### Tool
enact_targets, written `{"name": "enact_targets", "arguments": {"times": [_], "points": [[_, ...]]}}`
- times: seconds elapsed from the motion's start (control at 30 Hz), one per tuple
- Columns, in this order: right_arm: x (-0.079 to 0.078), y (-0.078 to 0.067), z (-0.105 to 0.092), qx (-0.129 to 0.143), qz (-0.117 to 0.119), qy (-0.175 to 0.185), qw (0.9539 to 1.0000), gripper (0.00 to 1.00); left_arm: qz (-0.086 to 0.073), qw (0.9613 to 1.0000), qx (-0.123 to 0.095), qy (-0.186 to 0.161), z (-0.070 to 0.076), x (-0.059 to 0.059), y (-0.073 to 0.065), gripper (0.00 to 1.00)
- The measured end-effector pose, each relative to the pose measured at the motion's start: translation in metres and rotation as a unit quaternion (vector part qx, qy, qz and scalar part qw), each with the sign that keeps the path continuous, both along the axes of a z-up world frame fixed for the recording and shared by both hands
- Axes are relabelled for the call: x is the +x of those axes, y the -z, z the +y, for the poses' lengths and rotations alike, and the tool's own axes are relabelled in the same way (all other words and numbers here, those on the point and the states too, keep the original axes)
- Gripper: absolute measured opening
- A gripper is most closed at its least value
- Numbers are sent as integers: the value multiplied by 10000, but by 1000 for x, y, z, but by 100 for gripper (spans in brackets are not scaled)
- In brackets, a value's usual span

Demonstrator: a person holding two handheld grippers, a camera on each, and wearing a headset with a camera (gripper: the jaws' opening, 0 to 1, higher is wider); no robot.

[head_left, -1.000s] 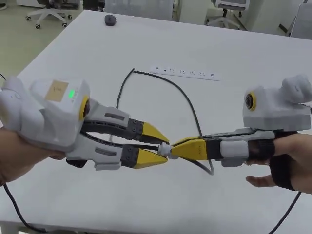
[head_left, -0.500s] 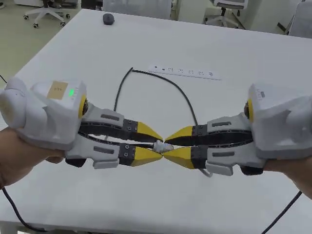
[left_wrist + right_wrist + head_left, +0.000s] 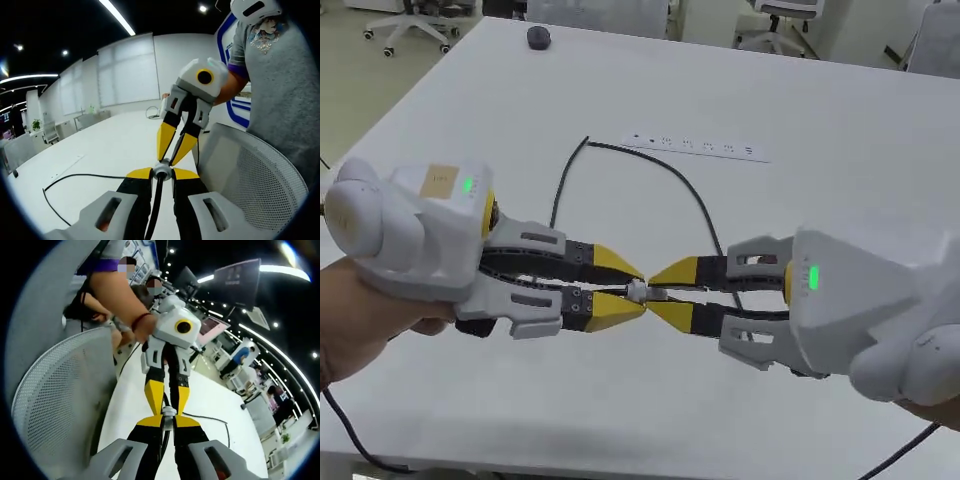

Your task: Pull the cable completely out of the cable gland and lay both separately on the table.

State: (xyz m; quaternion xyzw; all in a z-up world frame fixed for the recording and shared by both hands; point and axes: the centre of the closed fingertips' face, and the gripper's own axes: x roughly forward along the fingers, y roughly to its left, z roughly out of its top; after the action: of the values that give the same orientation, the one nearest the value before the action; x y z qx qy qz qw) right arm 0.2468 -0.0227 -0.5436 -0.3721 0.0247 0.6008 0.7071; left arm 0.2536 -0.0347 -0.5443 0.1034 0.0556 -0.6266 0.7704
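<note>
We had rolled the right tool [image 3: 650,293] over and nearer; it seemingly pinched the cable [image 3: 690,190] just beside the cable gland [image 3: 636,292], which the left tool [image 3: 642,291] clamped above the table [image 3: 800,130]. The pull could begin.

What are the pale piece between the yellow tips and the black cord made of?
The cable gland looks like moulded plastic, pale grey, matt, though too small for certainty. The cable seems rubber- or PVC-jacketed: black, dull, lying in soft curves on the table.
</note>
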Motion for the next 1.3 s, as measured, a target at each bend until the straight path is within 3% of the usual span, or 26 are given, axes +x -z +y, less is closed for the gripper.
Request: {"name": "enact_targets", "arguments": {"times": [0.17,0.23,0.27,0.33,0.37,0.43,0.57,0.63,0.83,1.0,1.1,1.3], "points": [[9,-13,-8,397,381,422,9976,3,-16,10000,-36,-4,-1,1,-3,15],[13,-19,-14,666,696,682,9930,6,-6,10000,-53,-25,0,1,-3,15],[13,-19,-20,705,908,803,9901,7,-11,10000,-47,-36,1,1,-3,15],[15,-20,-24,759,934,871,9889,7,-17,9999,-57,-83,2,3,-3,15],[15,-15,-27,657,1043,955,9878,7,-28,9999,-63,-94,3,3,-4,15],[14,-10,-30,450,907,977,9901,6,-40,9999,-70,-109,3,4,-5,15],[8,-5,-21,292,924,903,9912,6,-57,9999,-49,-120,3,5,-4,15],[7,0,-19,70,800,862,9930,5,-61,9999,-57,-113,2,5,-5,15],[9,7,-19,-90,784,879,9930,0,-99,9999,-18,-130,4,5,-6,15],[8,11,-19,-405,453,739,9954,0,-130,9998,1,-132,6,4,-5,15],[10,16,-24,-572,384,749,9948,0,-147,9997,83,-162,10,4,-2,15],[19,26,-42,-694,525,903,9921,0,-177,9994,151,-254,22,4,-3,15]]}}
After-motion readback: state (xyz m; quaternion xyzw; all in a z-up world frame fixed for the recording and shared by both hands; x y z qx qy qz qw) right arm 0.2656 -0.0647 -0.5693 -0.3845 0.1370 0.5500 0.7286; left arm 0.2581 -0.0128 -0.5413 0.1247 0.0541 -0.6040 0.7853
